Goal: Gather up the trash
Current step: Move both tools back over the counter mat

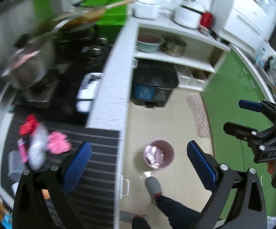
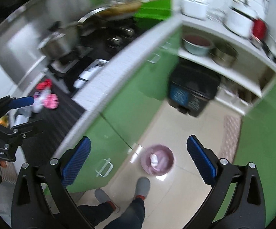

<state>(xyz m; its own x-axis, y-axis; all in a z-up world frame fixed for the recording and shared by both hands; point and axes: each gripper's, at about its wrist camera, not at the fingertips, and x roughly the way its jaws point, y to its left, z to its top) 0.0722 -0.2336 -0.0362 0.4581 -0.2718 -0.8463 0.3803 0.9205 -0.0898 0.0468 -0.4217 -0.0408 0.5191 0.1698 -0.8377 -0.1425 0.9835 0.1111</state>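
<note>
Both claws stand apart and hold nothing: left claw (image 1: pixel 139 164) above the worktop's (image 1: pixel 111 87) front edge, right claw (image 2: pixel 139 159) out over the tiled floor (image 2: pixel 191 122). Pink waste bin (image 1: pixel 158 154) sits on the floor just off the green cabinet front (image 2: pixel 122 103), crumpled wrappers (image 2: pixel 154 159) inside. More trash, a blurred heap of pink and red packets (image 1: pixel 40 143), lies on the striped mat (image 1: pixel 97 152) near the worktop's left side.

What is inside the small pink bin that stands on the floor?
The pink bin holds crumpled white and pale pink pieces, seemingly paper or wrappers. They cover its bottom, so anything beneath them is hidden. Motion blur prevents a more exact description.
</note>
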